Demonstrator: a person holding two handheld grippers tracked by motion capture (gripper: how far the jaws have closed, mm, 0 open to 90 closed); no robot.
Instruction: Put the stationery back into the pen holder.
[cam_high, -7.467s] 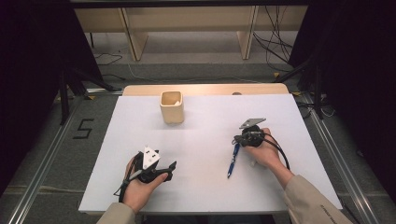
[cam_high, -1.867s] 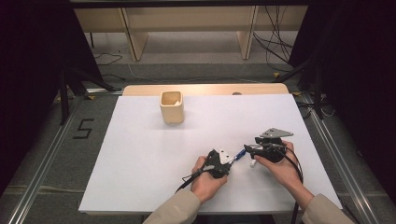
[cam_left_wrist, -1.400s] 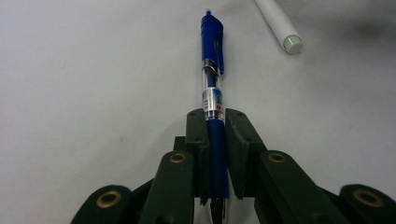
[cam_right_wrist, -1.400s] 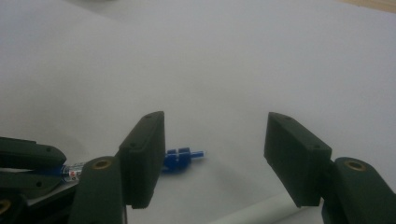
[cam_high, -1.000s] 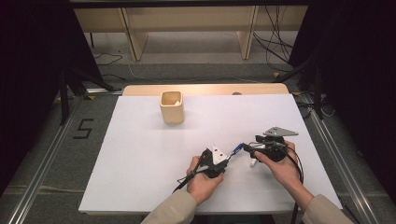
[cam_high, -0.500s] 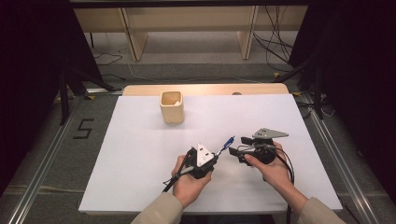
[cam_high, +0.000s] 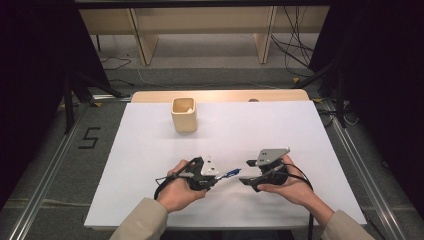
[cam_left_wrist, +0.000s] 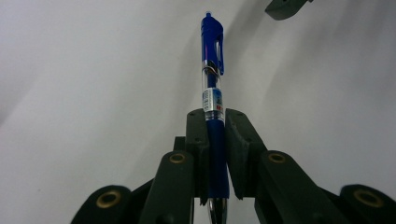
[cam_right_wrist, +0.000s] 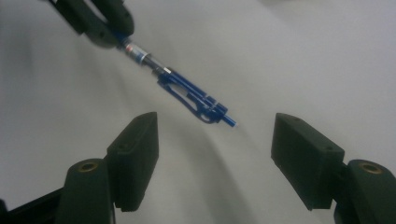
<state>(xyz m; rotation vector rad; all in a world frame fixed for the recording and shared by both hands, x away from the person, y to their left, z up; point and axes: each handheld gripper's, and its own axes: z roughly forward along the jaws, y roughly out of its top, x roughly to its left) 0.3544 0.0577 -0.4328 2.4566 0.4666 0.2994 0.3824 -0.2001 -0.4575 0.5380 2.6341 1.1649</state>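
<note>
In the high view the left hand (cam_high: 179, 189) lies near the table's (cam_high: 150, 150) front edge at about 7 o'clock from its middle, forearm coming in from 6 o'clock, and it carries the left gripper (cam_high: 216, 178) aimed toward 3 o'clock. Its 2 jaws are clamped on the lower barrel of a blue pen (cam_high: 229, 174); in the left gripper view the pen (cam_left_wrist: 213, 93) runs straight out along the jaws, clip end away from the hand. The pen's long axis lies nearly level, clip end toward 3 o'clock, above the white tabletop. Just beside it, the right gripper (cam_high: 248, 173) faces back toward 9 o'clock with its jaws spread wide, having just been closing a little, nothing between them. The right hand (cam_high: 290, 186) holds it from below, wrist angled toward 5 o'clock.
</note>
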